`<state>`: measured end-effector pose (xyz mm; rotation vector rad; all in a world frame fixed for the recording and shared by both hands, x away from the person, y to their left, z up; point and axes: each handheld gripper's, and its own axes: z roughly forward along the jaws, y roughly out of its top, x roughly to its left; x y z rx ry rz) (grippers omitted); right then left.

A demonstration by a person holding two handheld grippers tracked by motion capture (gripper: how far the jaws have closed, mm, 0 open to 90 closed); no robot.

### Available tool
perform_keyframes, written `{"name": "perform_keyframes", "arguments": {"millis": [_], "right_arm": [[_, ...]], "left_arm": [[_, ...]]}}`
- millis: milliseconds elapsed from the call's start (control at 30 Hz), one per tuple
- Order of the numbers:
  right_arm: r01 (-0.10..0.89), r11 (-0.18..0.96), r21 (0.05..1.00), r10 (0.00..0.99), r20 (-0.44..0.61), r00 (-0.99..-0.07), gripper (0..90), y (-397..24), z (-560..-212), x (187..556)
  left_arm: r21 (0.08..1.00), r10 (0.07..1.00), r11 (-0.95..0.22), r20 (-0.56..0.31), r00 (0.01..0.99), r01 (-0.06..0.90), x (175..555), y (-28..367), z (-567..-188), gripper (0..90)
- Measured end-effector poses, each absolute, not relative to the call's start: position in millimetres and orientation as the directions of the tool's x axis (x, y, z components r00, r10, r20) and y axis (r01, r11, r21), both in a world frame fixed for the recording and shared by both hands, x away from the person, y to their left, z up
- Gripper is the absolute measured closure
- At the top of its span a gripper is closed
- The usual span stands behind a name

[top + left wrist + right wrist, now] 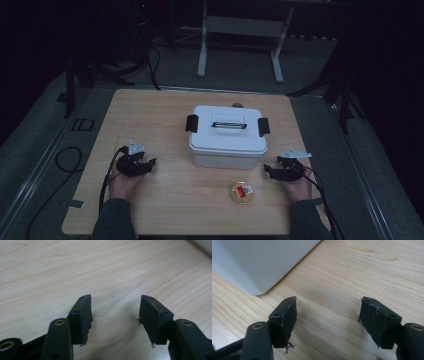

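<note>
The left gripper (115, 315) is seen low over the wooden table (75, 270) — its two black jaws stand apart. Nothing but bare wood grain is held between them.

Looks like a lab or recording studio, not a home. Small light wooden table (150, 115) stands alone on grey carpeted floor (45, 125), surroundings dark, black-curtained. Black tripod-like stand legs (70, 85) at both sides, black cables (65, 160) trailing over the floor, white metal frame of a desk (240, 30) behind. Strip of metal rail (35, 170) along the floor at left.
</note>
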<state>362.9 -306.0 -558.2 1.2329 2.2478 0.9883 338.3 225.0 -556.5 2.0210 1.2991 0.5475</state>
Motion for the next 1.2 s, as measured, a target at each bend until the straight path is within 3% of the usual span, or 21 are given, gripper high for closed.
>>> {"name": "perform_keyframes", "arguments": {"millis": [433,967,1200], "right_arm": [[0.568,0.361,0.74,0.846,-0.003,-0.533,31.5,-306.4,-558.1,361.6],[0.568,0.361,0.74,0.846,-0.003,-0.533,31.5,-306.4,-558.2,361.6],[0.567,0.362,0.74,0.847,-0.006,-0.532,31.5,-306.4,-558.2,361.3]], "left_arm": [[0.759,0.881,-0.259,-0.067,0.468,0.597,333.3,224.2,-545.6,53.4],[0.786,0.841,-0.304,-0.044,0.54,0.538,331.1,215.2,-526.4,63.6],[0.803,0.812,-0.338,-0.015,0.584,0.491,337.2,198.2,-515.4,74.1]]}}
